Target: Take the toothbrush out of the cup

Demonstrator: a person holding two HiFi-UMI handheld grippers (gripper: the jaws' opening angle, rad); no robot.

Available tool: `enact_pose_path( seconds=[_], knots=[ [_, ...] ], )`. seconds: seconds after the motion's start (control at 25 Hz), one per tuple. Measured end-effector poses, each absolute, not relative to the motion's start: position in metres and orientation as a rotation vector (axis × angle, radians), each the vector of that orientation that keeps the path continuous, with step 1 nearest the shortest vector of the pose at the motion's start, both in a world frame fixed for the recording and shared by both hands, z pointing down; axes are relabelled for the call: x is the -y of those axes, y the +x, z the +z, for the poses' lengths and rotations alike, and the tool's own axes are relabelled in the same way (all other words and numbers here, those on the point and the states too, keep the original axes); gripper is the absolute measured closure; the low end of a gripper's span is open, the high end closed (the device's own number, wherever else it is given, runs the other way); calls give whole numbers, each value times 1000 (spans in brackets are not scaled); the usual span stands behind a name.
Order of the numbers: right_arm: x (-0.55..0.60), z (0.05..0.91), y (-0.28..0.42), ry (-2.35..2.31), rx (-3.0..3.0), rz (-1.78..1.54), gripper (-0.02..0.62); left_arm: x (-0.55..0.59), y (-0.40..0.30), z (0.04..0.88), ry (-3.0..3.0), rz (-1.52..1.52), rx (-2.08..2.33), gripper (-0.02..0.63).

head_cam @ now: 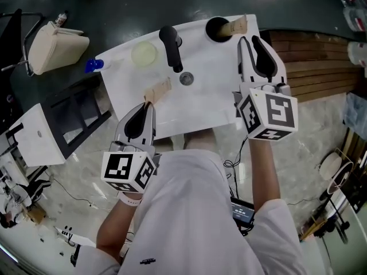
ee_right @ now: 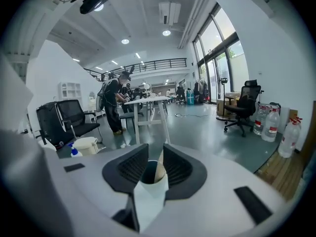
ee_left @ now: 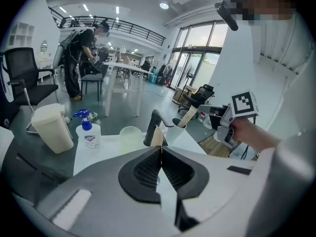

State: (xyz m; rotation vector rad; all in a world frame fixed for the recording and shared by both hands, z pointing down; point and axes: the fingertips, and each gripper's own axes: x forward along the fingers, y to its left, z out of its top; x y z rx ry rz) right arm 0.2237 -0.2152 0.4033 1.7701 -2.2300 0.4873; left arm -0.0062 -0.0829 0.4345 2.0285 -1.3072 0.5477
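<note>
A white cup point(head_cam: 217, 28) with a dark inside stands at the far right corner of the white sink top point(head_cam: 218, 96). A beige toothbrush point(head_cam: 234, 26) leans out of it. My right gripper point(head_cam: 250, 39) hovers just right of that toothbrush, open. In the right gripper view the cup point(ee_right: 147, 174) and toothbrush point(ee_right: 159, 168) show between the spread jaws of the right gripper point(ee_right: 155, 154), untouched. My left gripper point(head_cam: 150, 103) is over the sink's near left part, shut on a second beige toothbrush point(head_cam: 159, 90). Its end pokes past the tips of the left gripper point(ee_left: 159, 149).
A black faucet point(head_cam: 171, 47) and a drain point(head_cam: 186, 78) sit mid-sink, with a pale translucent cup point(head_cam: 144, 54) behind. A blue-pump soap bottle point(head_cam: 94, 65) and a beige bin point(head_cam: 54, 47) are at the left. Wooden decking point(head_cam: 315, 67) lies to the right.
</note>
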Motion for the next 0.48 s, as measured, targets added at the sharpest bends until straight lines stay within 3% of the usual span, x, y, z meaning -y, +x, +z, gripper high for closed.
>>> enact_pose_path(
  seconds=[0.48],
  knots=[
    [240,439,224,1757,2151,561,534,87,-15,446,2004,554,1319,600]
  ],
)
